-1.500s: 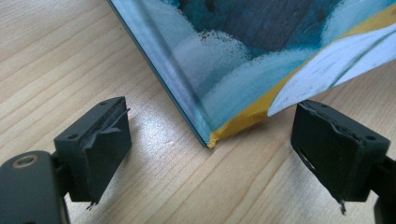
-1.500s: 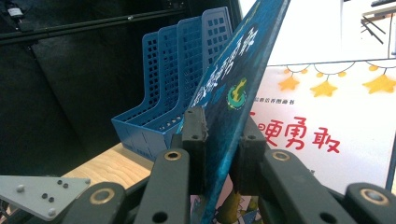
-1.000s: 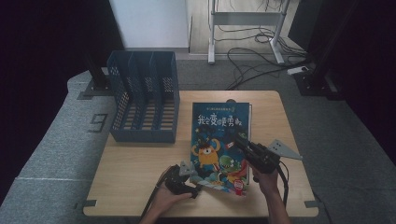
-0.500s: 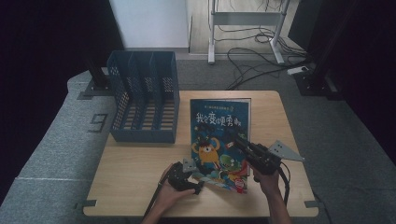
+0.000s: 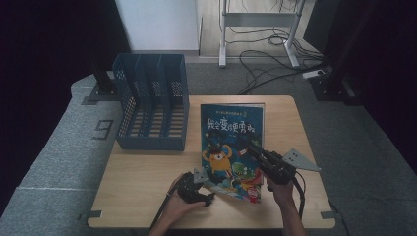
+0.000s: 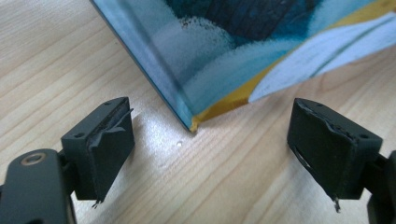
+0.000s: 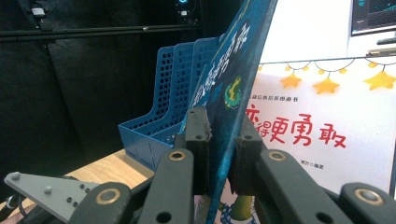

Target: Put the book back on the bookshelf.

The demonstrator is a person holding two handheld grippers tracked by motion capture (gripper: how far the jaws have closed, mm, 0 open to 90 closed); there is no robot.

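The table (image 5: 147, 196) carries a blue file rack (image 5: 152, 110) at its far left, well apart from the hands, and a stack of picture books to the right of it. The top book (image 5: 230, 147) has come up since a second ago: its near edge is lifted and tilted off the book (image 5: 258, 109) beneath, where before it lay flatter. That lift reads as the pick-up well under way, with the rack as the likely destination.

The right gripper (image 5: 253, 150) is clamped on the top book. The right gripper view makes it plain: the book (image 7: 233, 88) stands on edge between the two pads, both pressing the cover, with the rack (image 7: 163, 116) beyond. It also shows the white cover of the lower book (image 7: 322, 116), which is mostly hidden under the top book in the high view.

The left gripper (image 5: 202, 178) waits with jaws spread wide at the near left corner. The left gripper view shows what the high view cannot: the corner (image 6: 192, 125) rests on the wood between the pads (image 6: 108, 140), touching neither.
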